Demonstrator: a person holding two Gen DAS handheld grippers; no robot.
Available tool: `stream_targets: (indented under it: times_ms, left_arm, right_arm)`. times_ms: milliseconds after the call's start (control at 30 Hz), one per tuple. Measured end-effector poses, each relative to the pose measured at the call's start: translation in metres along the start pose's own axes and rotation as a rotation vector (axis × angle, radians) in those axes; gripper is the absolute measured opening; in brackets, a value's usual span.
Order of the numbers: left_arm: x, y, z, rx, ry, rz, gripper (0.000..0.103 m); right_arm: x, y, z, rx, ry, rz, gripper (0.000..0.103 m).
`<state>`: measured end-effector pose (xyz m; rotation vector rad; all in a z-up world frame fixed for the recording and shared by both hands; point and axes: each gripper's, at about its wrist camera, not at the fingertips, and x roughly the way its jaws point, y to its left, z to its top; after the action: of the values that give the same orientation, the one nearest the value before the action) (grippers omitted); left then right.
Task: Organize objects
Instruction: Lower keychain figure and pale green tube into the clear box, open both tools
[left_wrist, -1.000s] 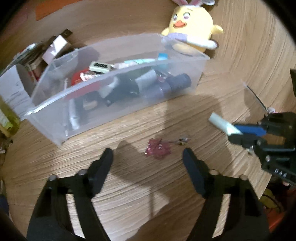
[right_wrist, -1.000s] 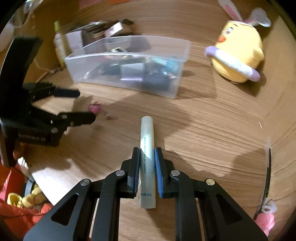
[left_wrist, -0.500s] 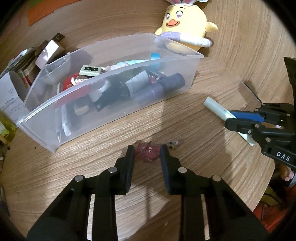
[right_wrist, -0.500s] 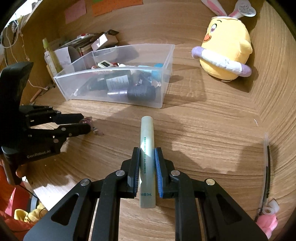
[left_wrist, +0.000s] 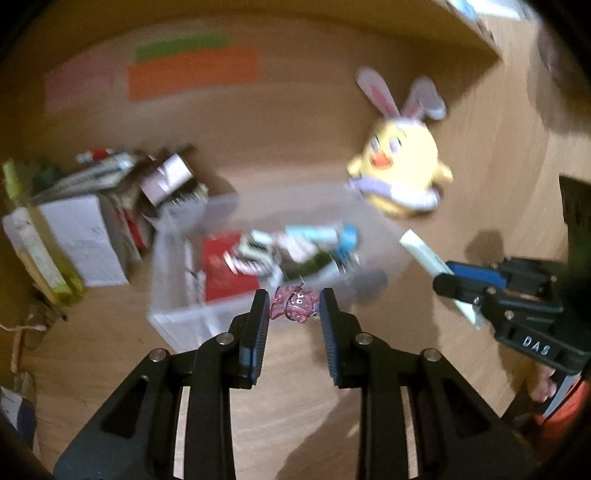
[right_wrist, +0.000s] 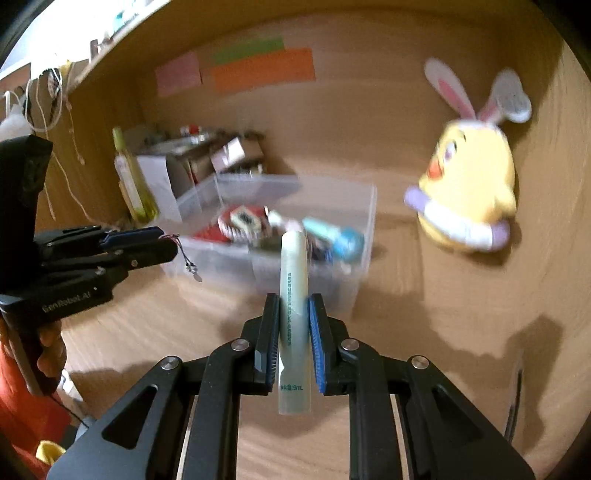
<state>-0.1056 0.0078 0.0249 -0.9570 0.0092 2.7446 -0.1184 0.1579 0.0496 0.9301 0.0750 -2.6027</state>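
Bin (left_wrist: 207, 314) contents are motion-smeared, can't tell items apart; plush (right_wrist: 476, 184) blurry too; tube (right_wrist: 293, 314) print mostly unreadable; charm (left_wrist: 293, 304) partly tucked between the jaws.

This looks like a home desk nook: a wood-grain counter (right_wrist: 424, 295) walled in by matching panels, with coloured sticky notes (right_wrist: 264, 68) on the back wall. A yellow plush chick (right_wrist: 469, 192) with rabbit ears, a clear plastic bin (right_wrist: 325, 266) of blurred toiletries and stacked boxes and papers (left_wrist: 96, 221) suggest a lived-in room.
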Motion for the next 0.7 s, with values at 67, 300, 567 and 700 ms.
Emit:
stream_targets:
  times_ms: [67, 300, 567, 700]
  left_arm:
    - [-0.005, 0.009, 0.011, -0.024, -0.028, 0.003, 0.028]
    - [-0.005, 0.042, 0.043, -0.115, -0.067, 0.017, 0.028]
    - [0.022, 0.051, 0.057, -0.14, -0.035, 0.029, 0.028]
    - [0.044, 0.048, 0.056, -0.141, 0.004, 0.021, 0.028]
  right_arm:
    - [0.0, 0.002, 0.013, -0.006, -0.026, -0.002, 0.014]
    - [0.01, 0.004, 0.058, 0.01, -0.079, 0.015, 0.014]
    - [0.04, 0.005, 0.087, 0.002, -0.066, 0.002, 0.014]
    - [0.06, 0.005, 0.088, -0.003, -0.033, -0.007, 0.014]
